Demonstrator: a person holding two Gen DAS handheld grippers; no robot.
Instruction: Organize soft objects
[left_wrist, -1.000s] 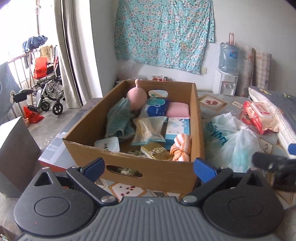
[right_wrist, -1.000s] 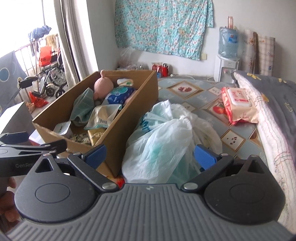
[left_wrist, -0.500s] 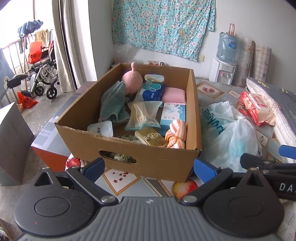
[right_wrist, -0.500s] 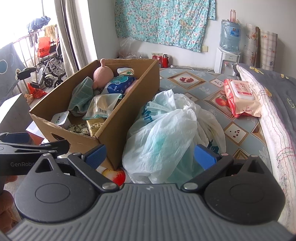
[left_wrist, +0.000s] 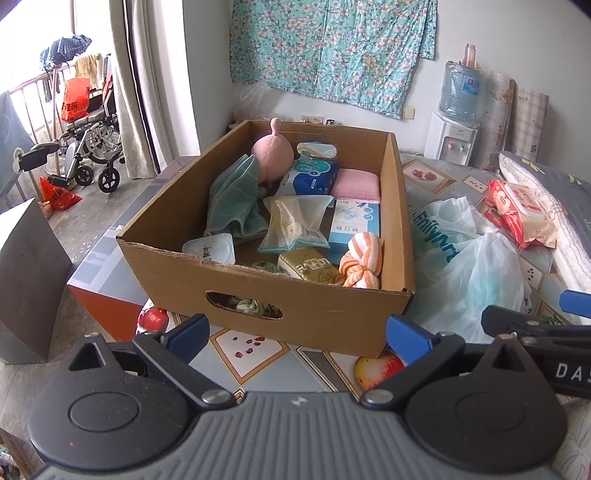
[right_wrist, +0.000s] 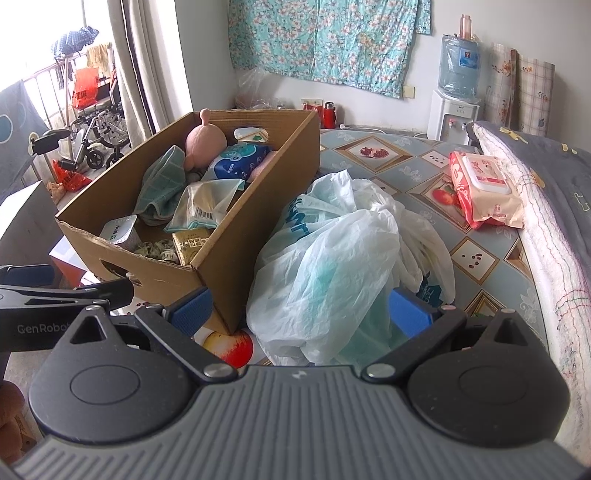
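Both claws have pulled back and risen since a second ago, and more patterned counter (left_wrist: 255, 354) now shows before the cardboard box (left_wrist: 295, 310). The left claw (left_wrist: 295, 332) hangs wide and empty, short of the box's near wall. Soft things sit inside: green cloth (left_wrist: 232, 199), pink plush (left_wrist: 273, 155), striped orange knot (left_wrist: 362, 266) in the near right corner. The right claw (right_wrist: 301, 310), wide and empty, faces the plastic bag (right_wrist: 332, 266) touching the box's right wall. Bare counter lies between bag and wipes pack (right_wrist: 484, 188).
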